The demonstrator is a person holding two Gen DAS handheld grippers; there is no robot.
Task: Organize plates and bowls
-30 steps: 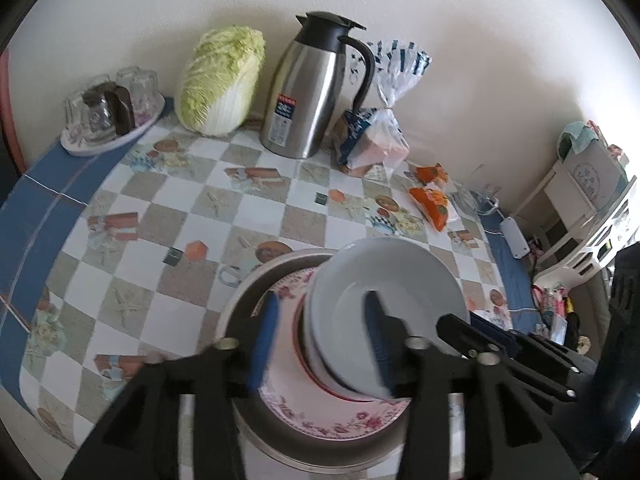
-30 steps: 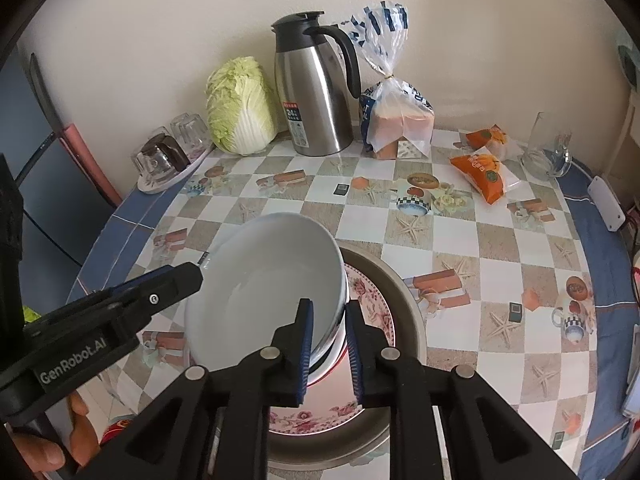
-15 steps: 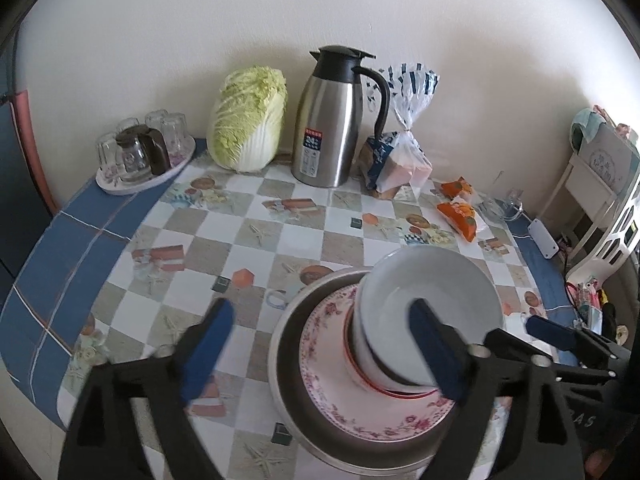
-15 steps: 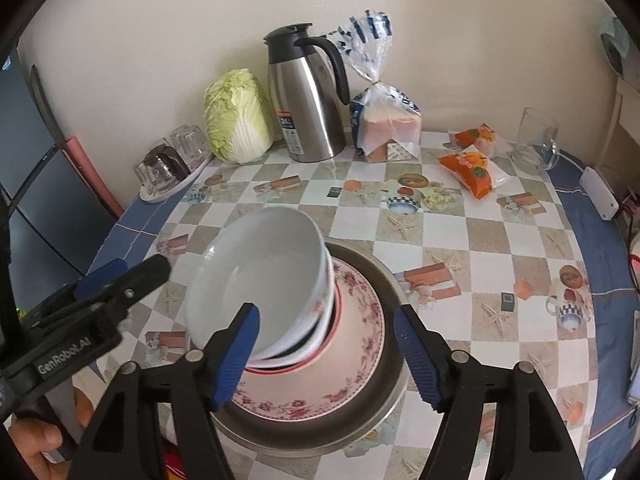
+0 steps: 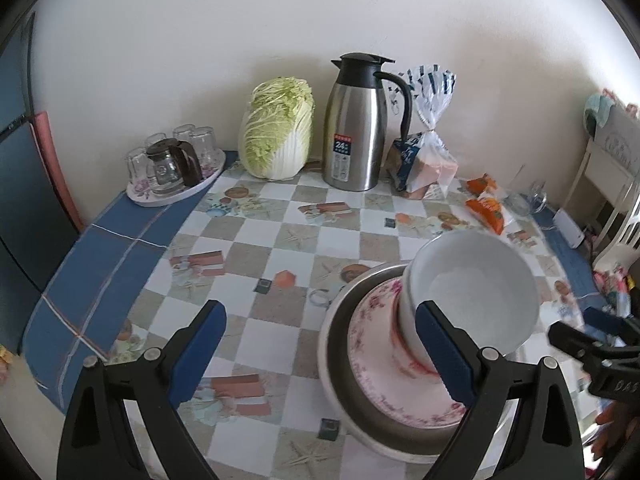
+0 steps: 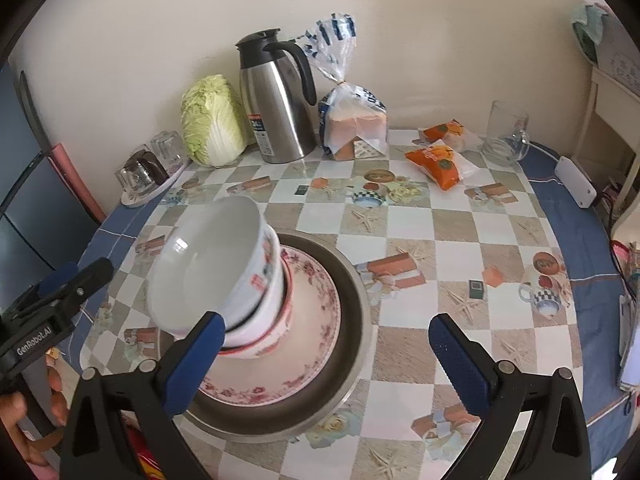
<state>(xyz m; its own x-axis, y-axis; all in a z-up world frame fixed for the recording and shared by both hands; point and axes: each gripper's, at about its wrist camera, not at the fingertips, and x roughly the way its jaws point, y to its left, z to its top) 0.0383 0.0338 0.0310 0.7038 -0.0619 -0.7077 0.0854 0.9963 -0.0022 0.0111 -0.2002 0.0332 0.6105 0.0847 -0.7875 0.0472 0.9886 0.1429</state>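
Observation:
A white bowl [image 5: 476, 288] [image 6: 208, 268] tops a stack of bowls on a pink floral plate [image 5: 372, 344] [image 6: 312, 312], which lies in a metal basin [image 5: 332, 328] [image 6: 356, 284]. The stack stands on the checkered table. My left gripper [image 5: 320, 344] is open and empty, back from the stack on its left. My right gripper [image 6: 328, 340] is open and empty, back from the stack on its near right. Each gripper shows at the edge of the other's view.
Along the wall stand a tray of glasses [image 5: 176, 164], a cabbage [image 5: 276, 128], a steel thermos jug [image 5: 356, 124], and a bagged loaf [image 6: 352, 120]. Orange snack packs [image 6: 440, 160] and a glass mug [image 6: 508, 132] lie at the right.
Both grippers opened, let go of the top bowl and drew back from the stack. The bowl now rests on the stack.

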